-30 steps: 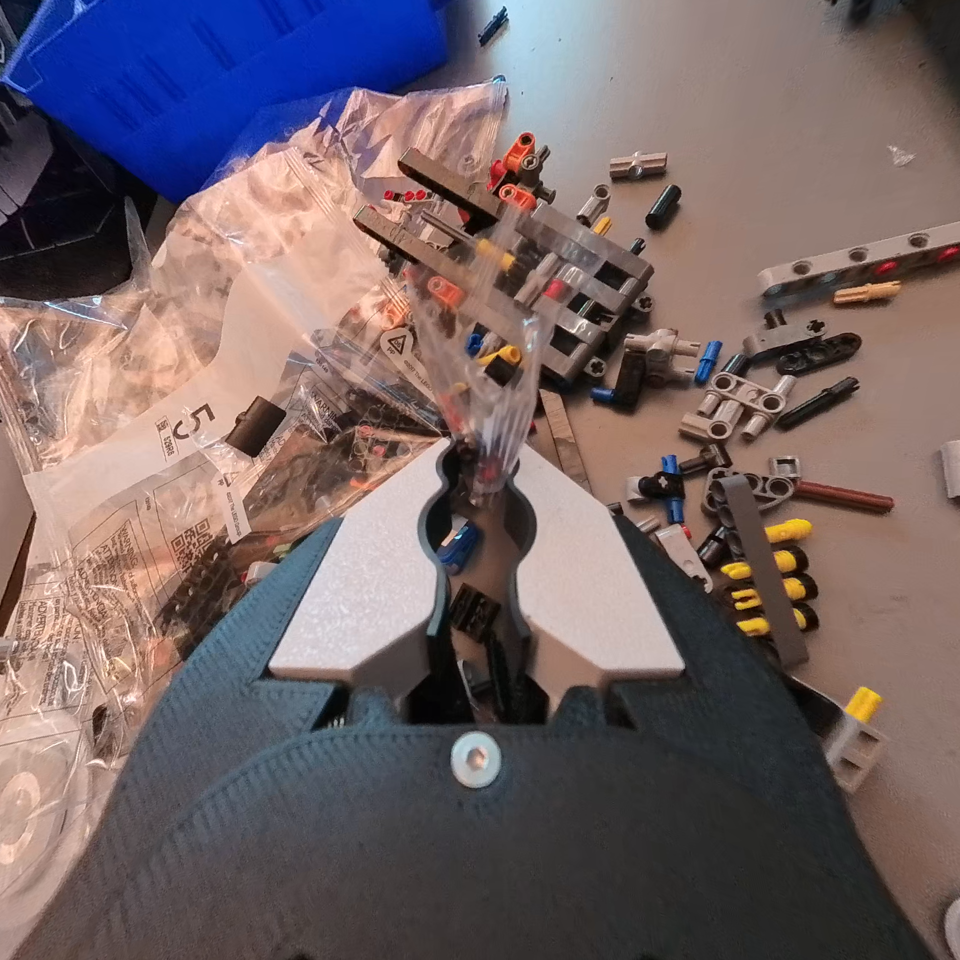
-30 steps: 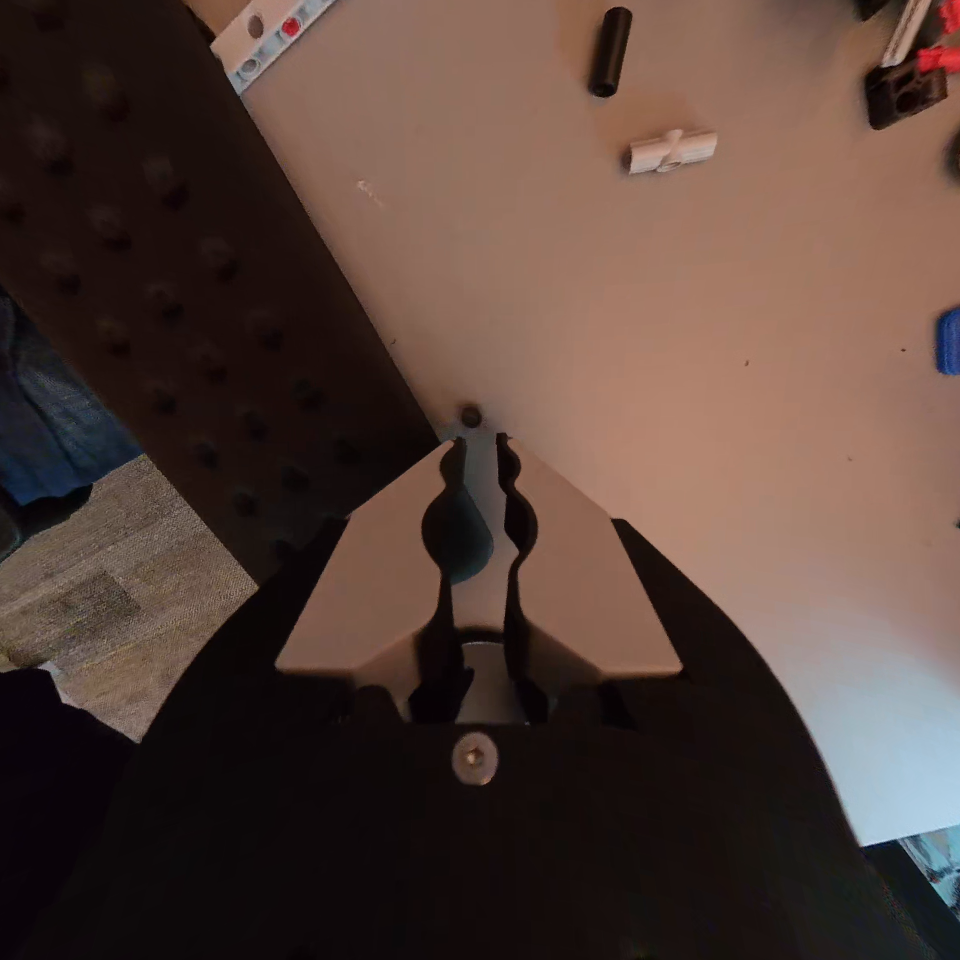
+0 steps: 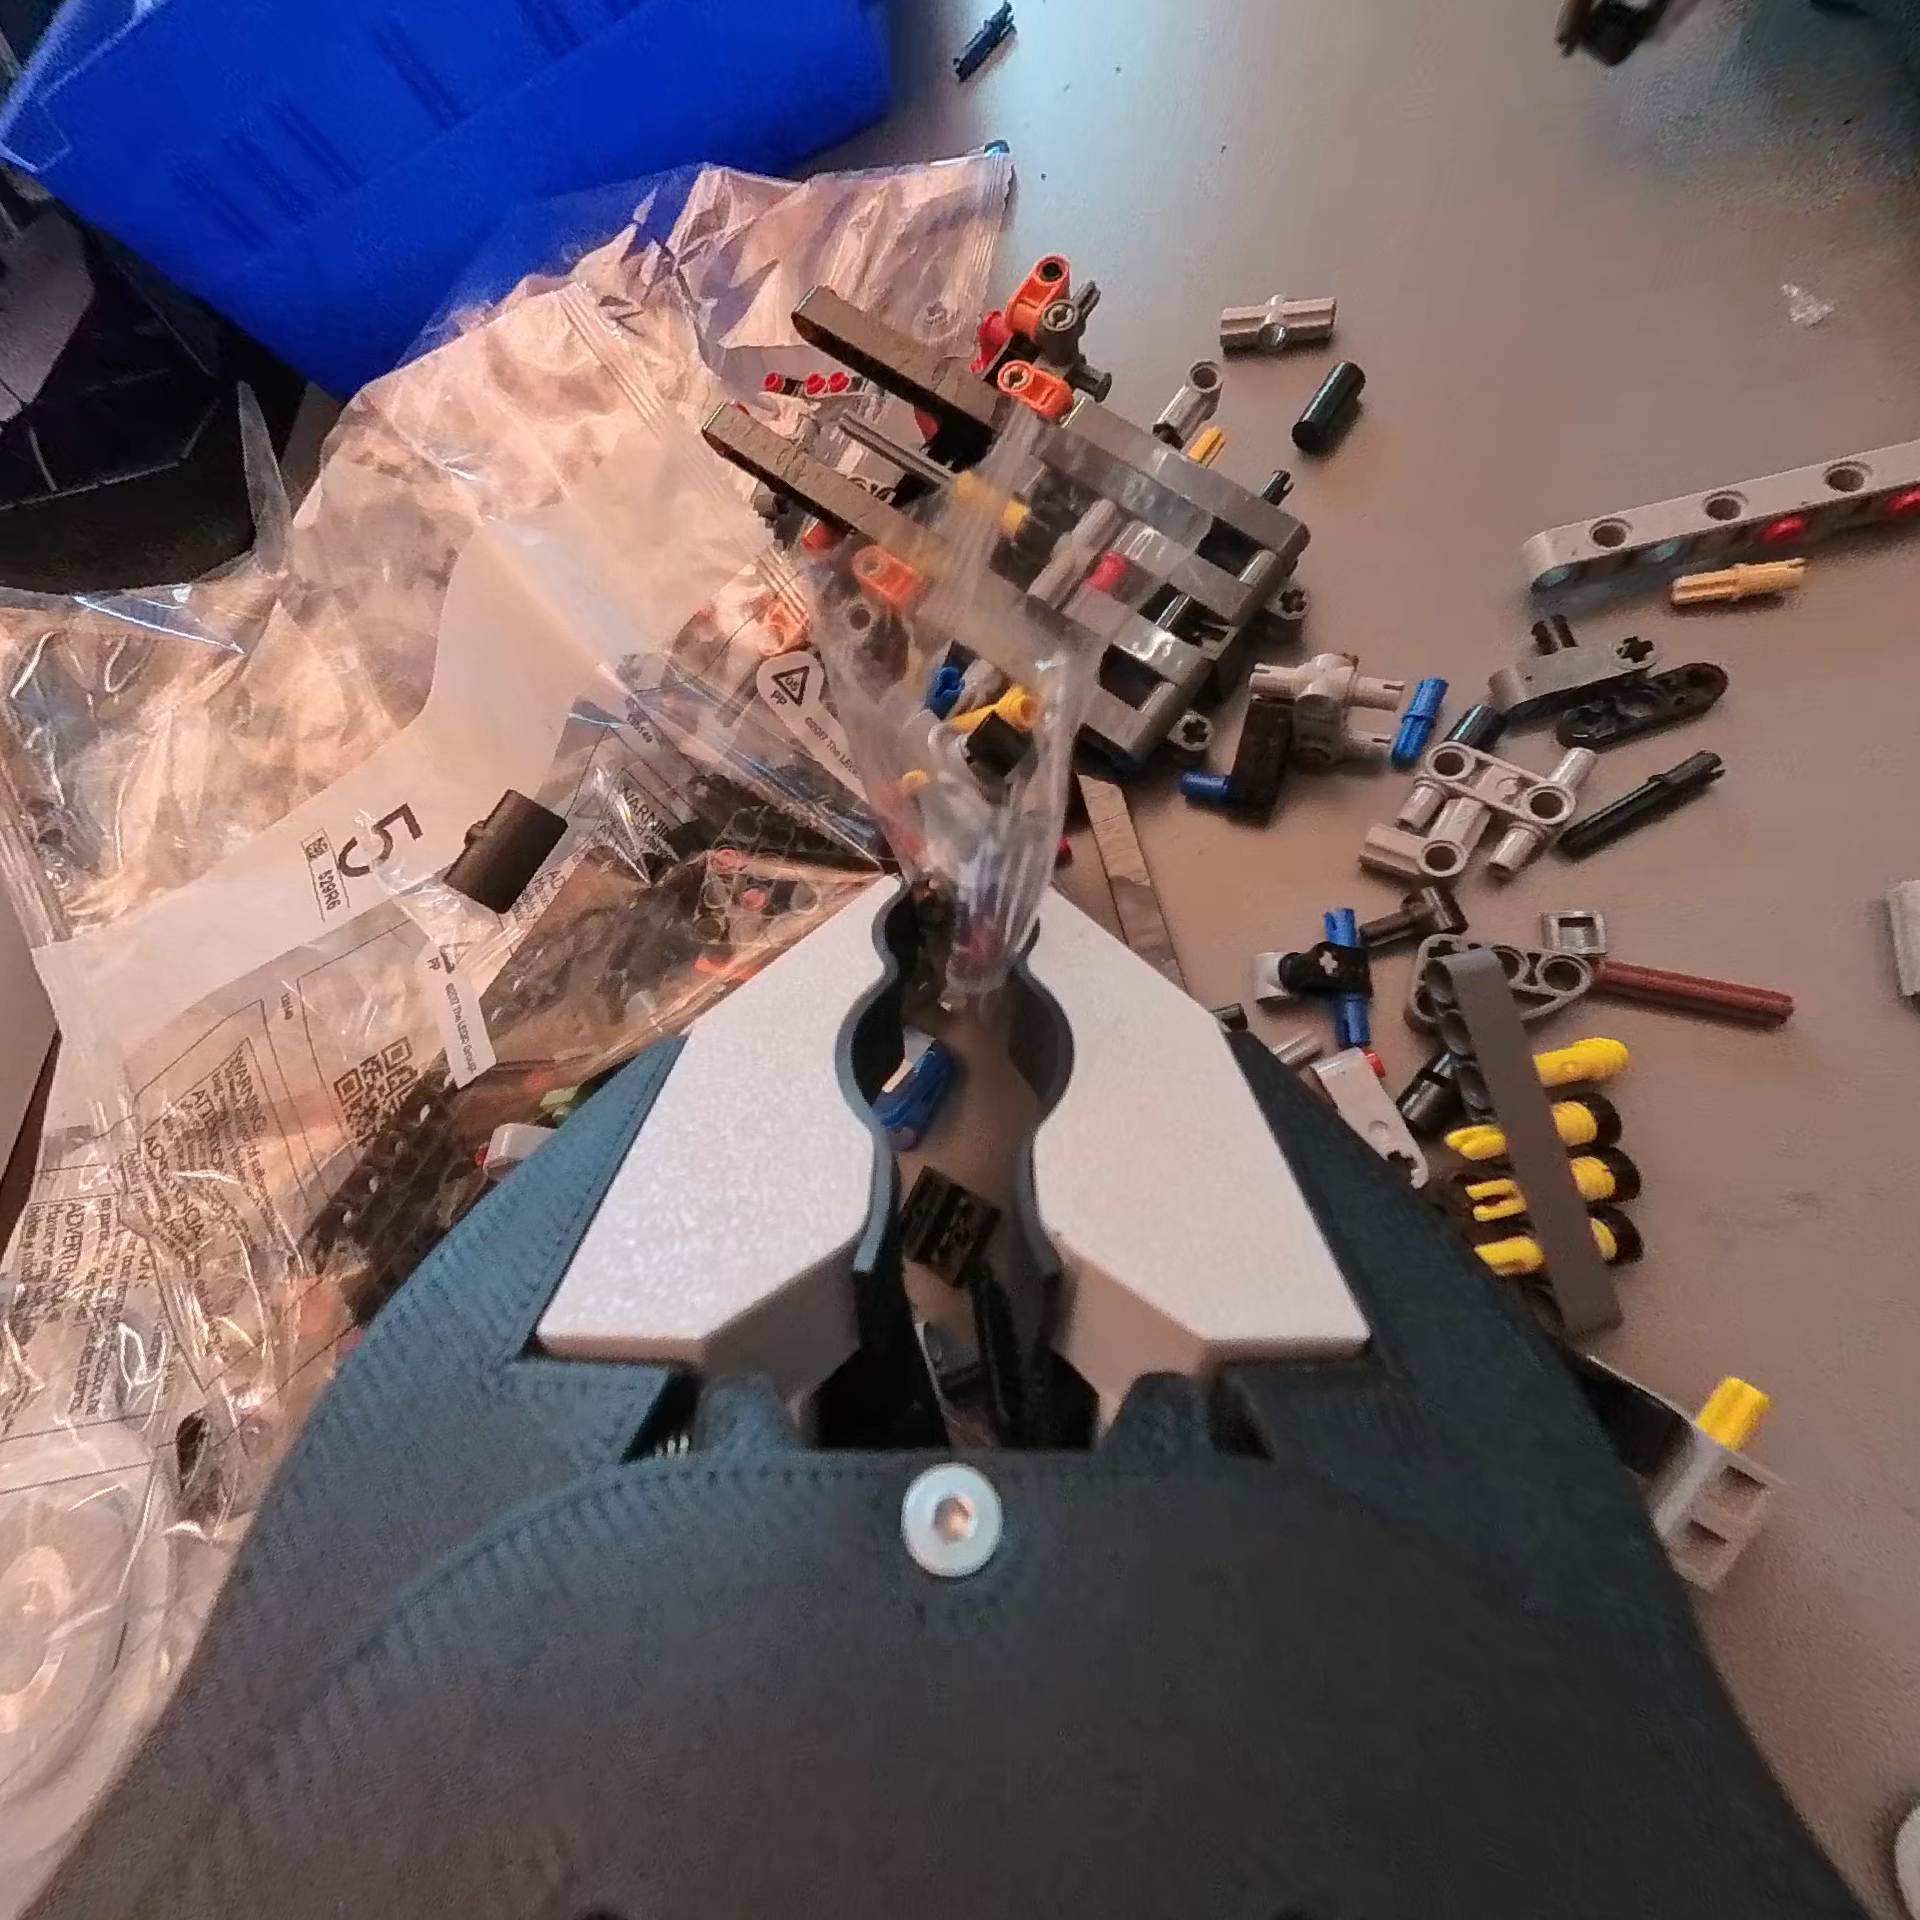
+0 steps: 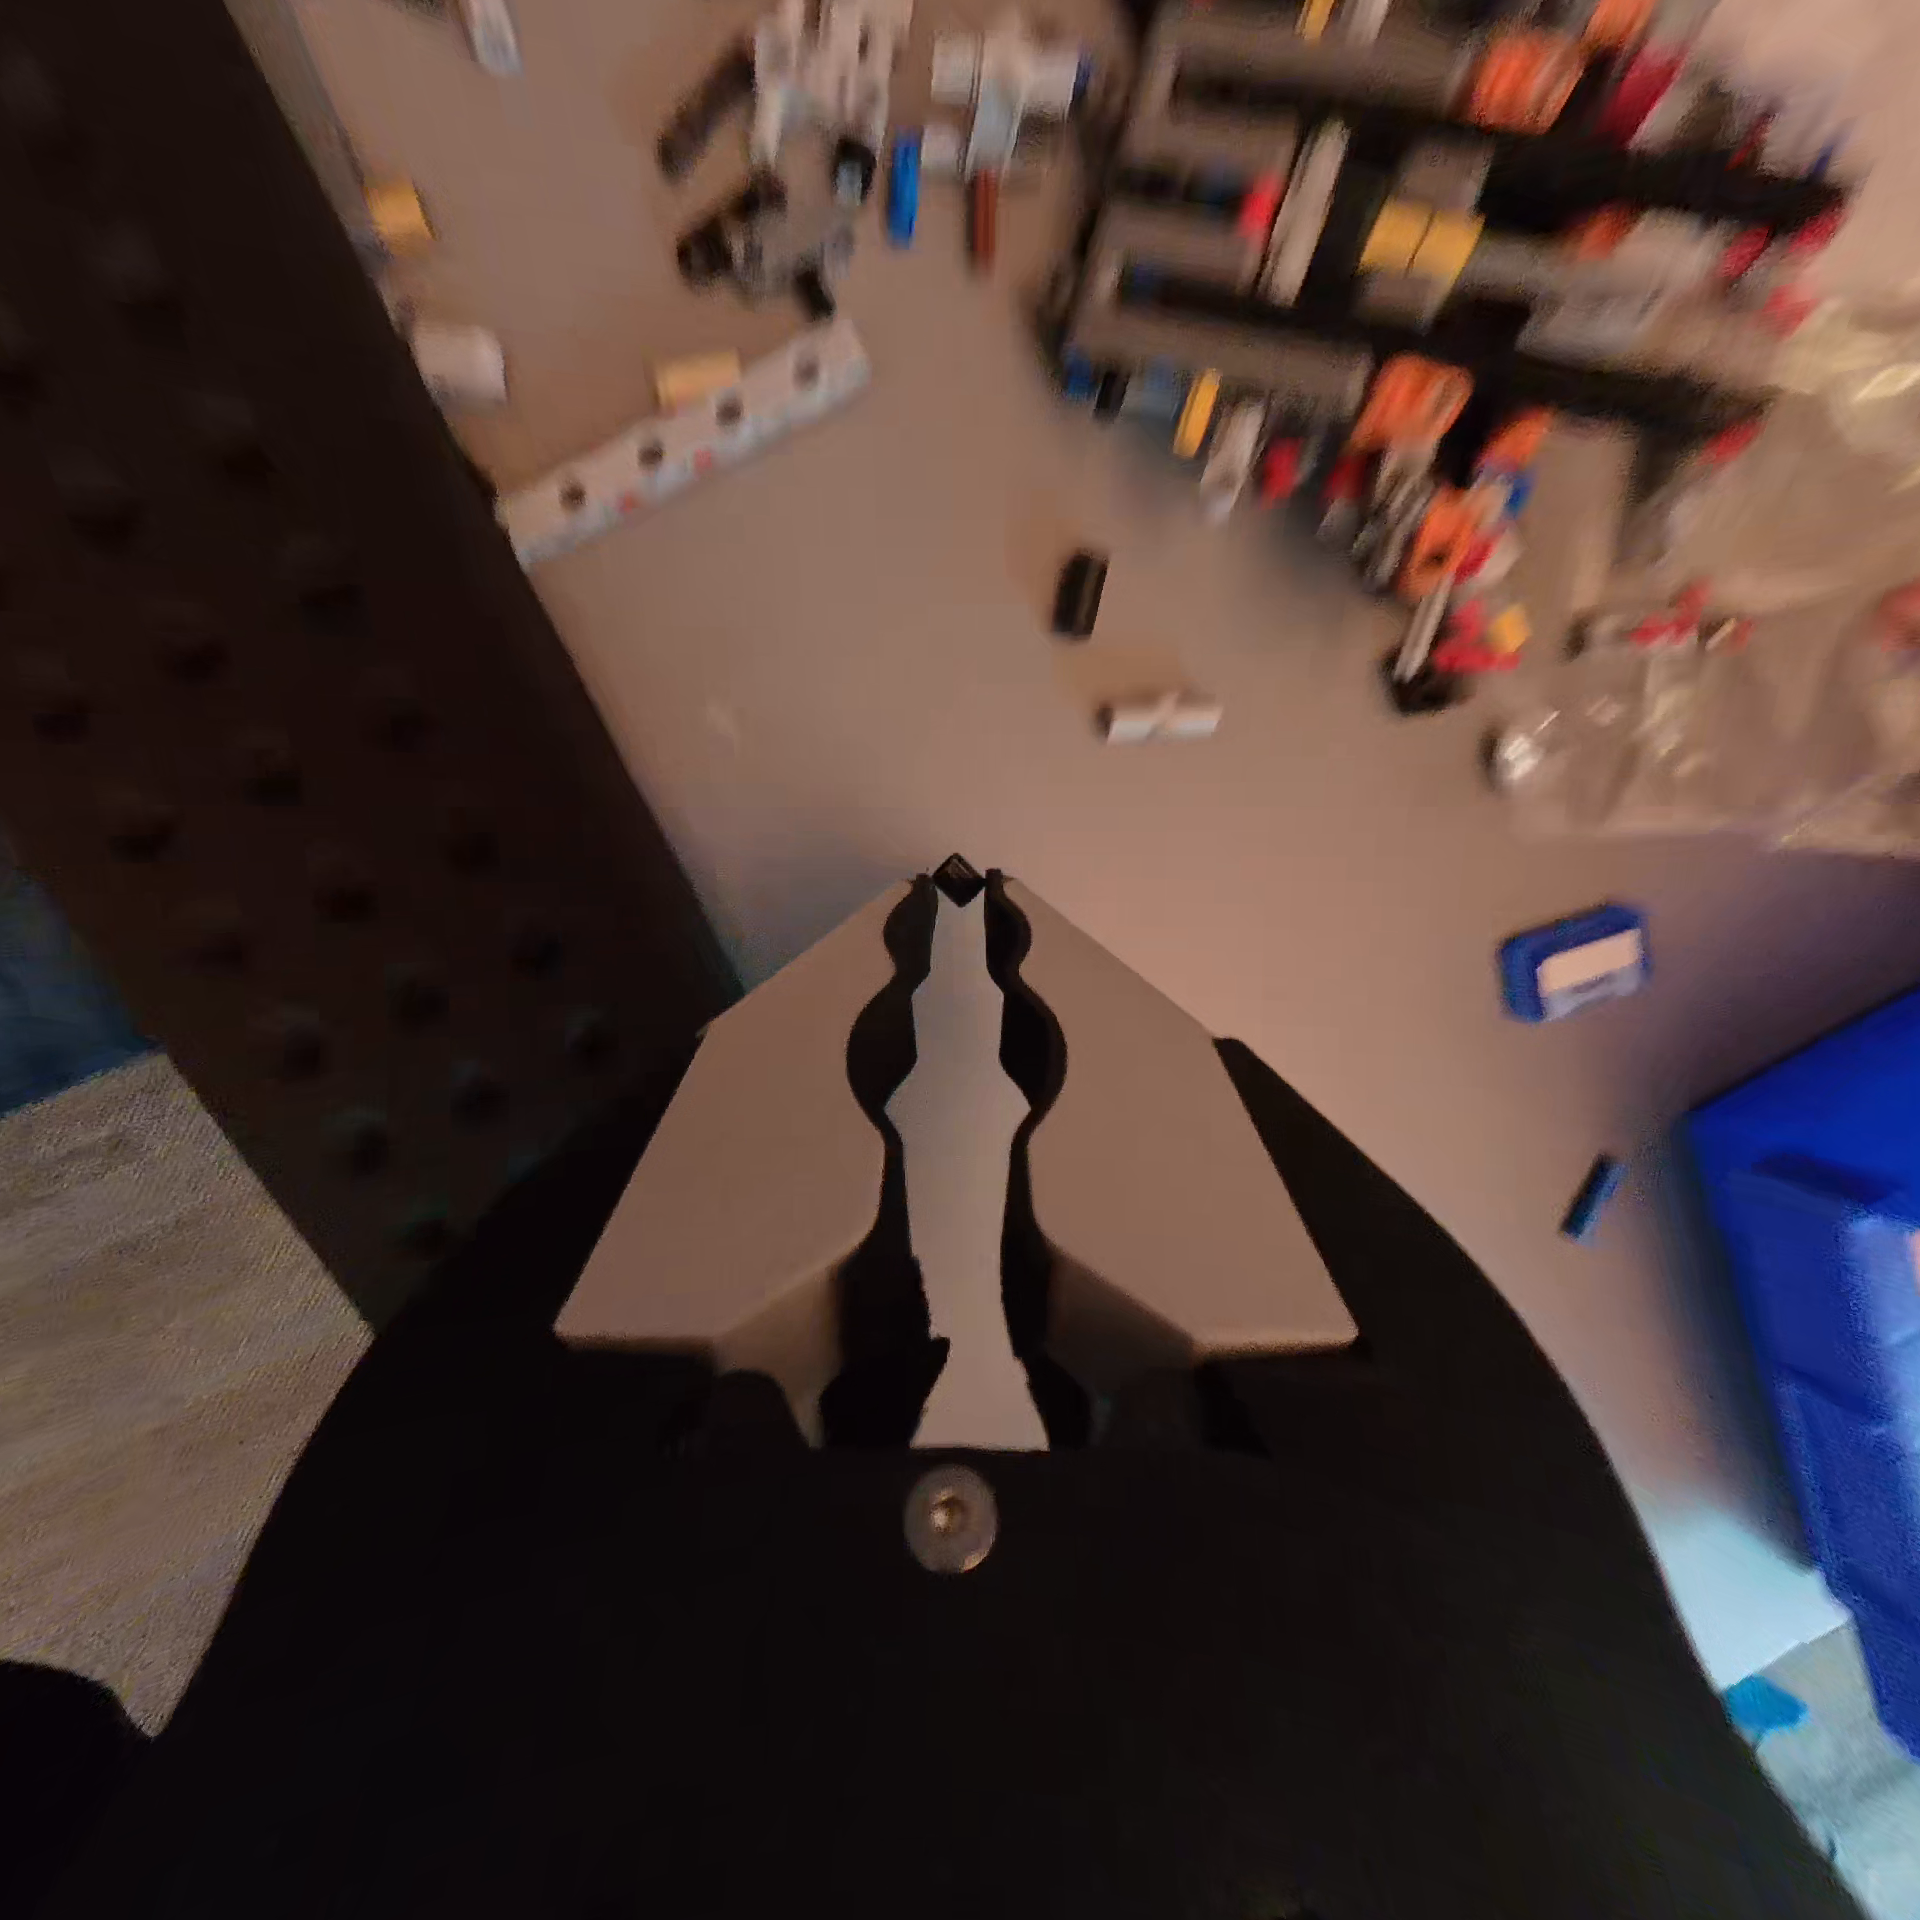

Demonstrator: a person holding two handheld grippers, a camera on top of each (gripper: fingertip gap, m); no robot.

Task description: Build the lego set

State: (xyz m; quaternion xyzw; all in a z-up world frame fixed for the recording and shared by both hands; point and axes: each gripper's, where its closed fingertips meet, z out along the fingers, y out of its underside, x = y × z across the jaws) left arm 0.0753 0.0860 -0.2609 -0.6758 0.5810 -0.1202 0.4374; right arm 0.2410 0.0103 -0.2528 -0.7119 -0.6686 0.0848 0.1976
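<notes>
My left gripper (image 3: 966,920) is shut on the bottom of a small clear plastic bag (image 3: 961,717) of tiny pieces, held up over the table. Behind it lies a partly built grey and black lego frame (image 3: 1143,582) with orange and red parts. It also shows, blurred, in the right wrist view (image 4: 1351,260). My right gripper (image 4: 956,888) is shut on a small black piece (image 4: 958,879) pinched at its fingertips, above bare table.
Larger clear parts bags (image 3: 312,727) cover the left of the table. A blue bin (image 3: 416,135) stands at the back. Loose pins and connectors (image 3: 1507,810) and a long grey beam (image 3: 1714,520) lie to the right. A dark pegboard (image 4: 260,623) borders the table. The tips of one gripper are about 20 cm away from the tips of the other.
My right gripper has closed on the small black piece, lifted and swung toward the lego frame; its view is motion-blurred. My left gripper with the bag has hardly moved.
</notes>
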